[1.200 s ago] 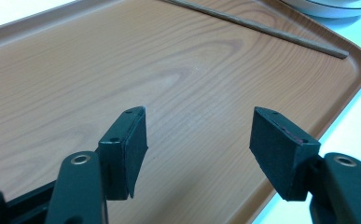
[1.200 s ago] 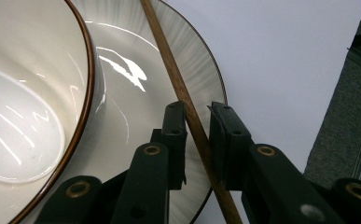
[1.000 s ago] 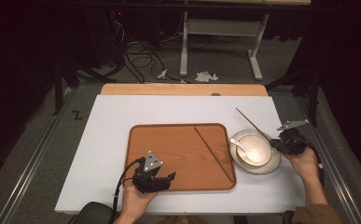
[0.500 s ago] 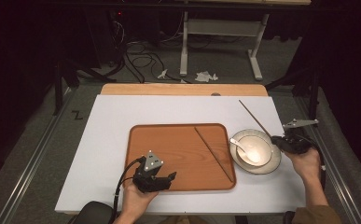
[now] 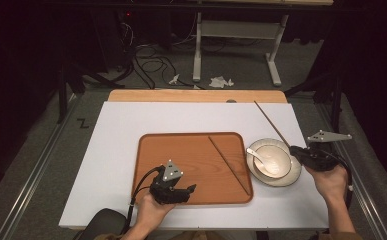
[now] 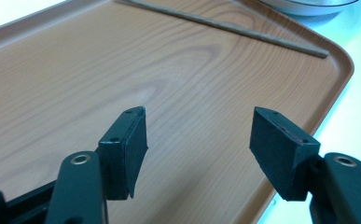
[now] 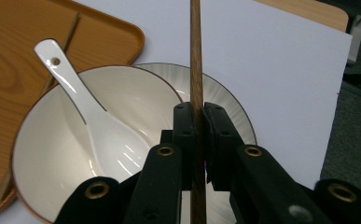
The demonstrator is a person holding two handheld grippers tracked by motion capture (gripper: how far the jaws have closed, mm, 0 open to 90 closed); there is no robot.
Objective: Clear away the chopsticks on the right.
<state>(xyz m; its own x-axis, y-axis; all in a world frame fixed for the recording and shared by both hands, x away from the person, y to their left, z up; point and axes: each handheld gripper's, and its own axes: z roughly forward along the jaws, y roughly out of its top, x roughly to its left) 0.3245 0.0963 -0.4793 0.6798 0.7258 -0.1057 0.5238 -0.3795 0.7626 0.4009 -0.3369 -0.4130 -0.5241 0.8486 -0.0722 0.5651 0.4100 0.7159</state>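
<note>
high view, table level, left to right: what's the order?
left gripper → tray → chopstick on tray → spoon in bowl → right gripper

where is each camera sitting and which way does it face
High view: fixed above the person's side, looking forward and down at the table; both hands and forearms enter from below.
Left gripper view: rides the left gripper, looking along its open fingers over the tray.
Right gripper view: rides the right gripper, fingers shut on a chopstick above the bowl and spoon.
Shared: the second chopstick lying on the tray.
</note>
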